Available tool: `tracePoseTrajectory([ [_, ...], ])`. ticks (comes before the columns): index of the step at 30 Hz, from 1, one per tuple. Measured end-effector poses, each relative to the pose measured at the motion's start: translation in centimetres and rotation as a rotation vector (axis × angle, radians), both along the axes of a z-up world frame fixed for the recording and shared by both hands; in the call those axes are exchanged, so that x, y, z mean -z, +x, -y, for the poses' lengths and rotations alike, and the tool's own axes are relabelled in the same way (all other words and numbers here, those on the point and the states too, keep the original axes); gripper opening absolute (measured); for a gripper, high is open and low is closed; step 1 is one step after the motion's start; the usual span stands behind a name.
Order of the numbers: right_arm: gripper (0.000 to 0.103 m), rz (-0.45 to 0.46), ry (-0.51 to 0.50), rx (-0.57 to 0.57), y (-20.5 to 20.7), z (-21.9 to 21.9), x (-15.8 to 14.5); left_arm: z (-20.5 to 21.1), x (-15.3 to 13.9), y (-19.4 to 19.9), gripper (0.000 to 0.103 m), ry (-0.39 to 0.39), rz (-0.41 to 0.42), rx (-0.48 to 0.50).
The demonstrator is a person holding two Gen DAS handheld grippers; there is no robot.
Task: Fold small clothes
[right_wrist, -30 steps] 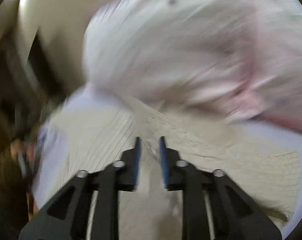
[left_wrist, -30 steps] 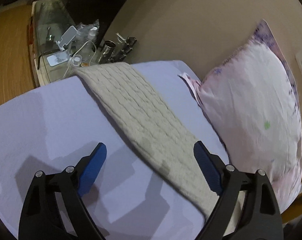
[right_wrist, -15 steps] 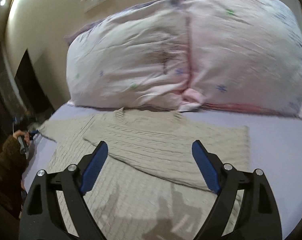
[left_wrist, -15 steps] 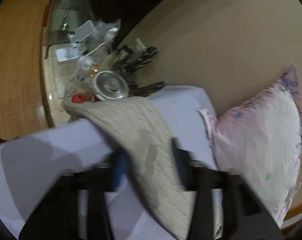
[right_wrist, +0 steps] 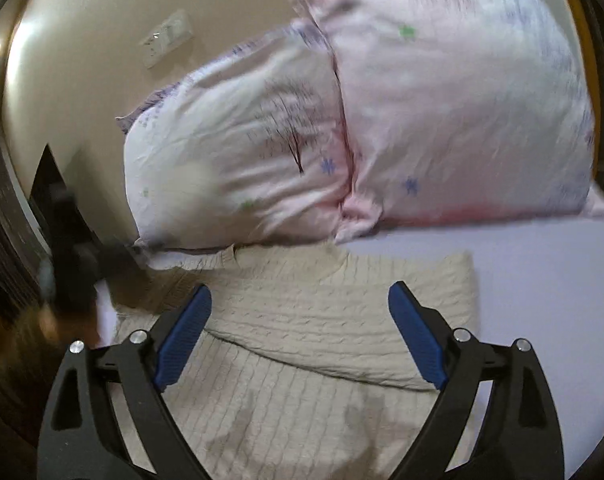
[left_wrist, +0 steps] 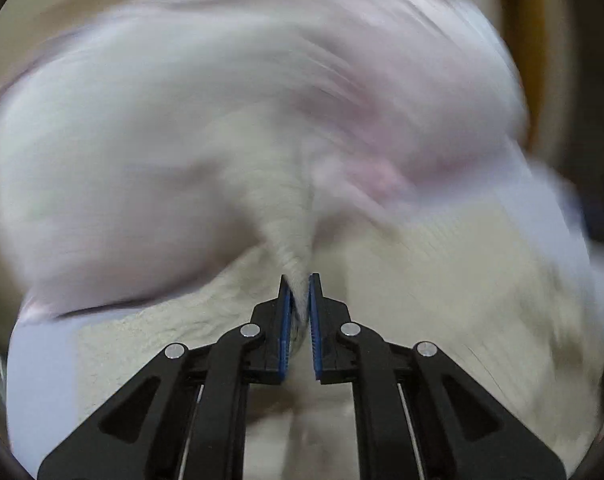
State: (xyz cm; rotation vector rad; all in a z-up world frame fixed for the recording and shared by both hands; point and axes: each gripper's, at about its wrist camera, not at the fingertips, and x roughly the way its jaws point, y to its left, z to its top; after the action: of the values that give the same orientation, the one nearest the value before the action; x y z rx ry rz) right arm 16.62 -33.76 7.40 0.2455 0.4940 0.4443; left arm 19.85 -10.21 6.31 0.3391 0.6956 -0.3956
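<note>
A cream cable-knit sweater (right_wrist: 302,320) lies on a lilac bedsheet (right_wrist: 541,300), its right sleeve folded across the chest. My right gripper (right_wrist: 300,312) is open and empty just above the sweater's body. My left gripper (left_wrist: 298,300) is shut on the sweater's left sleeve (left_wrist: 290,232) and holds it lifted; that view is heavily blurred by motion. The rest of the sweater (left_wrist: 441,280) shows below the left gripper.
Two pink pillows (right_wrist: 381,120) lean against the beige wall behind the sweater and fill the upper left wrist view (left_wrist: 222,120). A wall socket (right_wrist: 166,42) is on the wall. A dark gap (right_wrist: 62,240) beside the bed lies at the left.
My left gripper has shut on the left sleeve and swung it toward the pillows. My right gripper let go of the sweater, opened and stayed above the body.
</note>
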Motion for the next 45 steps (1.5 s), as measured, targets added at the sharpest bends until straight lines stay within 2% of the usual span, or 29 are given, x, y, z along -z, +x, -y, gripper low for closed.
tracePoseTrajectory([
  [2, 0.088, -0.086, 0.054, -0.002, 1.5, 1.3, 1.1, 4.1, 2.9, -2.1, 0.009, 0.116, -0.039, 0.108],
  [3, 0.081, -0.125, 0.084, -0.006, 2.1, 1.9, 1.6, 4.8, 3.5, -3.3, 0.01, 0.14, -0.035, 0.138],
  [5, 0.07, -0.209, 0.148, -0.002, 3.4, 3.4, 2.8, 3.4, 2.9, -5.3, 0.024, 0.107, -0.028, 0.142],
  [6, 0.065, -0.249, 0.181, 0.006, 4.0, 4.0, 3.5, 2.2, 2.3, -6.0, 0.047, 0.081, -0.02, 0.122],
  [7, 0.062, -0.294, 0.209, 0.019, 4.8, 4.6, 4.3, 0.4, 1.6, -6.8, 0.065, 0.051, -0.004, 0.087],
  [9, 0.052, -0.342, 0.223, 0.035, 5.7, 4.8, 5.4, -2.9, 0.7, -8.1, 0.069, 0.014, 0.008, 0.021],
  [10, 0.05, -0.353, 0.223, 0.037, 6.0, 4.7, 5.7, -4.4, 0.6, -8.4, 0.069, 0.0, -0.008, -0.008],
  [14, 0.043, -0.385, 0.164, 0.045, 7.9, 3.0, 6.7, -12.6, 1.3, -10.2, 0.069, -0.153, -0.151, -0.187],
  [16, 0.033, -0.385, 0.125, 0.06, 9.0, 1.9, 6.8, -15.7, 1.8, -11.5, 0.069, -0.223, -0.184, -0.269],
  [17, 0.018, -0.376, 0.116, 0.056, 9.2, 1.6, 6.8, -17.4, 2.2, -12.6, 0.069, -0.27, -0.203, -0.313],
  [18, 0.011, -0.359, 0.117, 0.038, 9.4, 1.2, 6.7, -18.5, 2.4, -13.1, 0.07, -0.307, -0.218, -0.334],
  [20, 0.01, -0.284, 0.125, 0.058, 8.6, 1.3, 5.7, -20.3, 3.1, -14.0, 0.07, -0.392, -0.258, -0.36],
  [22, 0.009, -0.205, 0.186, 0.095, 6.9, 2.8, 4.3, -21.1, 3.7, -15.0, 0.07, -0.443, -0.275, -0.365],
  [25, 0.009, -0.163, 0.189, 0.216, 5.0, 5.0, 3.6, -21.2, 4.3, -15.7, 0.07, -0.489, -0.295, -0.347],
  [27, 0.013, -0.198, 0.13, 0.28, 4.5, 6.0, 4.2, -21.3, 4.8, -16.1, 0.07, -0.499, -0.307, -0.328],
  [29, 0.022, -0.244, 0.115, 0.283, 3.6, 6.5, 4.9, -21.2, 5.1, -16.8, 0.07, -0.498, -0.31, -0.315],
  [32, 0.06, -0.207, 0.104, 0.273, -0.8, 7.4, 5.1, -21.5, 5.1, -18.3, 0.07, -0.526, -0.307, -0.298],
  [33, 0.06, -0.197, 0.093, 0.268, -2.4, 7.6, 5.3, -21.6, 5.1, -18.5, 0.07, -0.537, -0.308, -0.294],
  [37, 0.056, -0.269, 0.091, 0.22, -6.7, 8.9, 7.7, -22.3, 5.4, -21.1, 0.07, -0.595, -0.311, -0.254],
  [39, 0.041, -0.325, 0.118, 0.186, -8.6, 9.6, 9.5, -22.2, 5.5, -22.2, 0.068, -0.61, -0.317, -0.228],
  [40, 0.038, -0.347, 0.136, 0.167, -9.5, 9.8, 10.4, -22.2, 5.5, -22.6, 0.064, -0.613, -0.319, -0.221],
  [42, 0.033, -0.369, 0.203, 0.104, -11.8, 10.1, 12.1, -22.1, 5.7, -23.9, 0.06, -0.632, -0.325, -0.206],
  [45, 0.033, -0.375, 0.314, -0.011, -15.0, 10.2, 13.8, -22.3, 5.9, -25.3, 0.05, -0.674, -0.343, -0.197],
])
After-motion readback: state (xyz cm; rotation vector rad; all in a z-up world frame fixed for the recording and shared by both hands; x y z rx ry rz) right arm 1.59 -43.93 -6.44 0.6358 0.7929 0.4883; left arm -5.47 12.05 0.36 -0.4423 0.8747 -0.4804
